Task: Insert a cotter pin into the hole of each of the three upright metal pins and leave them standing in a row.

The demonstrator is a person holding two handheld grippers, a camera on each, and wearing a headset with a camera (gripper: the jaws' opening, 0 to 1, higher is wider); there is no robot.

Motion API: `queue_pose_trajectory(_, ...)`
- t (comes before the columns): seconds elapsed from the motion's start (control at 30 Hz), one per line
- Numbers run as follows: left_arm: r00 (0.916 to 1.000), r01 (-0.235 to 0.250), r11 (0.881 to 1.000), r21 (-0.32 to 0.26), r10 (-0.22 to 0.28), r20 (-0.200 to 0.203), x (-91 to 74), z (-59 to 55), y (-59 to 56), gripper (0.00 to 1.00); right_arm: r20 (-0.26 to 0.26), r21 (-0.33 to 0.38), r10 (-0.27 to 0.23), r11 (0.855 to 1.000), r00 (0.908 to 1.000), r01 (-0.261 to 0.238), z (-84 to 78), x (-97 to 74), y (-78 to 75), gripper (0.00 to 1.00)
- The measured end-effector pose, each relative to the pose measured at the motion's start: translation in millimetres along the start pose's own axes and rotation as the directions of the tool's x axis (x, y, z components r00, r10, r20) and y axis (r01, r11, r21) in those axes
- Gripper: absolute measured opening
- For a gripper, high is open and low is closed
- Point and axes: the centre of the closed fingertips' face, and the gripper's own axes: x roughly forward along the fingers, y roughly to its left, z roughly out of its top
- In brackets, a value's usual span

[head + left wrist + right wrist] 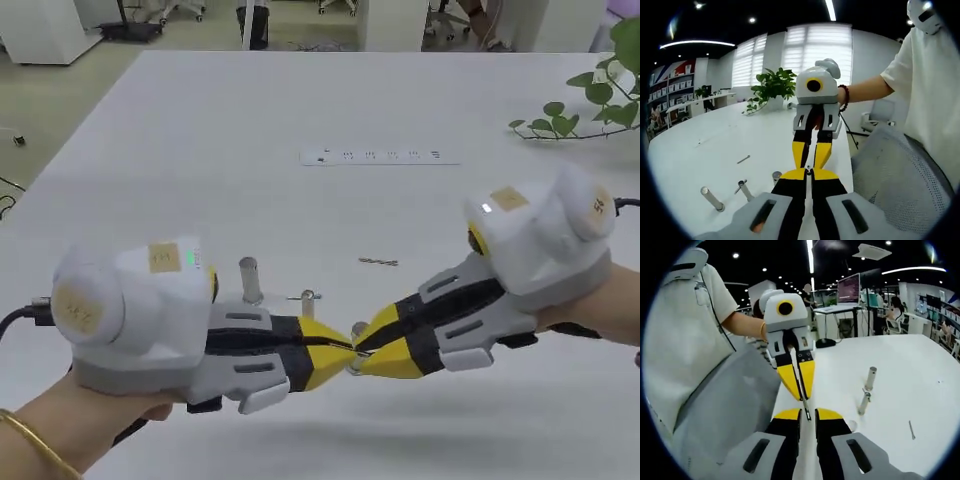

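Three upright metal pins stand in a row on the white table: a bare one [248, 278], one with a cotter pin through its top [308, 298], and a third [358, 331] just behind the gripper tips. They also stand beside my jaws in the left gripper view [712, 198] [745, 190] [776, 176]. My left gripper [340, 350] and right gripper [366, 352] meet tip to tip. A thin cotter pin [804, 400] runs from the left gripper's shut jaws into the right gripper's [808, 416] narrow gap. Another loose cotter pin [379, 262] lies further back.
A white power strip [380, 156] lies across the middle of the table. A potted plant [600, 95] reaches in at the far right. The table's near edge and a grey mesh chair [900, 180] sit close beneath the grippers.
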Motion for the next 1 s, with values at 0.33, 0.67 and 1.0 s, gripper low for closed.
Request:
queue_pose_trajectory(0.33,0.9986,0.027,0.999,-0.027,-0.026,0.047,-0.6,9.3,-3.7,0.00,0.055,0.017,0.003,1.000,0.9985,-0.004,3.6,-2.3,3.2,0.07)
queue_pose_trajectory(0.67,0.9986,0.031,0.999,-0.034,-0.030,0.044,3.8,7.9,-4.4,0.01,0.037,-0.008,0.002,1.000,0.9993,-0.002,0.9,-3.7,4.8,0.04)
queue_pose_trajectory(1.0,0.9981,-0.052,0.998,-0.041,0.054,0.032,8.5,3.5,9.0,0.06,-0.045,-0.050,-0.033,0.998,0.9984,0.031,-6.5,-4.2,-6.7,0.03)
